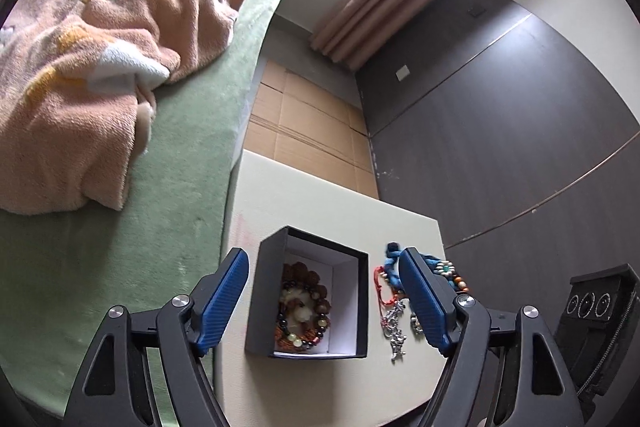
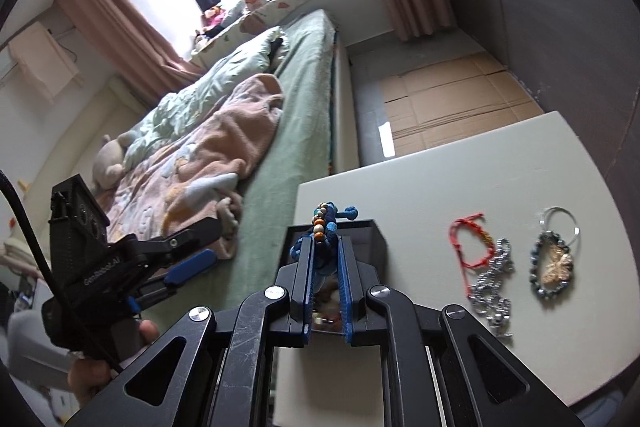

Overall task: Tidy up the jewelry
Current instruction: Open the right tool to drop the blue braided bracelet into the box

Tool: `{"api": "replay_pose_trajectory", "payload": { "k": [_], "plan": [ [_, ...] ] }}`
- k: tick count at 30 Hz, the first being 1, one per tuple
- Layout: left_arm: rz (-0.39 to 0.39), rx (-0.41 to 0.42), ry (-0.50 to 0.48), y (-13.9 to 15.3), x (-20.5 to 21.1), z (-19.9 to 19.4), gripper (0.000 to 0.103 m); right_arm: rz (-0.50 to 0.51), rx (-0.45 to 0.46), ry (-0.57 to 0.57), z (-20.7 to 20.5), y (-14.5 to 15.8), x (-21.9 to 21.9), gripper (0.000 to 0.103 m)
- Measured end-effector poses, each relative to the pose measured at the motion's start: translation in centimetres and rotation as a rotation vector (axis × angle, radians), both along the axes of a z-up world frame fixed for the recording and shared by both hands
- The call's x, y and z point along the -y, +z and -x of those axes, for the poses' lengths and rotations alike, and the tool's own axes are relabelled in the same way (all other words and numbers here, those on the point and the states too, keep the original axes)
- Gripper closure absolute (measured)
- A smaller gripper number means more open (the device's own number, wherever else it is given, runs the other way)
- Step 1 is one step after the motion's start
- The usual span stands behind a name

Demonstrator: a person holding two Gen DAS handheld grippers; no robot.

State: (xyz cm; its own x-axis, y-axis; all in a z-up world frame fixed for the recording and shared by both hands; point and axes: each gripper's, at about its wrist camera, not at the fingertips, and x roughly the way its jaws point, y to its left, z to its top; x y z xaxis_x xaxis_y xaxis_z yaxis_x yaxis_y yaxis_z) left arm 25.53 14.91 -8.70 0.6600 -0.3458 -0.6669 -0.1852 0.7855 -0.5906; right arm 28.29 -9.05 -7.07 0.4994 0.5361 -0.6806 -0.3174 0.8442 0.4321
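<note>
left wrist: high, facing down | right wrist: low, near | shared: black box [image 1: 308, 303] [image 2: 376, 239]

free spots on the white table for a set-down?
Bare: the white table far half, beyond the black box and the red cord bracelet; also the near strip before the box. Crowded: right of the box, around the silver chain and beaded bracelet.

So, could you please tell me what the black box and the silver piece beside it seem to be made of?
The black box looks like matte cardboard: thin straight walls, white paper-like lining inside.

The silver piece appears to be metal, possibly with stones: its linked parts glint brightly. From these views I cannot tell which.
</note>
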Motion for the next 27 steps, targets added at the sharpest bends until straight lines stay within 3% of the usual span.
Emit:
{"api": "replay_pose_trajectory", "payload": {
  "k": [3,4,5,7,18,22,27],
  "plan": [
    [-0.026,-0.011,0.011,0.1,0.0,0.3,0.025,0.0,-0.018,0.039,-0.5,-0.7,-1.5,0.088],
    [-0.03,-0.01,0.014,0.1,-0.1,0.5,0.025,0.015,-0.042,0.038,-0.9,-1.3,-1.8,0.079],
    [-0.032,-0.007,0.017,0.2,-0.2,0.6,0.025,0.03,-0.064,0.029,-1.2,-1.9,-1.8,0.058],
    [-0.043,0.004,0.016,0.6,0.1,1.0,0.025,0.01,-0.067,-0.005,-1.2,-2.5,-0.9,0.045],
    [-0.139,0.021,-0.093,2.6,5.5,0.2,0.025,-0.084,-0.047,-0.179,0.7,-2.7,7.9,0.043],
    [-0.166,0.015,-0.15,3.1,8.1,-0.3,0.025,-0.101,-0.025,-0.25,1.1,-2.2,11.5,0.026],
    [-0.237,-0.016,-0.221,3.2,12.0,-1.7,0.025,-0.139,-0.018,-0.293,1.2,-2.4,14.7,0.024]
  ]
}}
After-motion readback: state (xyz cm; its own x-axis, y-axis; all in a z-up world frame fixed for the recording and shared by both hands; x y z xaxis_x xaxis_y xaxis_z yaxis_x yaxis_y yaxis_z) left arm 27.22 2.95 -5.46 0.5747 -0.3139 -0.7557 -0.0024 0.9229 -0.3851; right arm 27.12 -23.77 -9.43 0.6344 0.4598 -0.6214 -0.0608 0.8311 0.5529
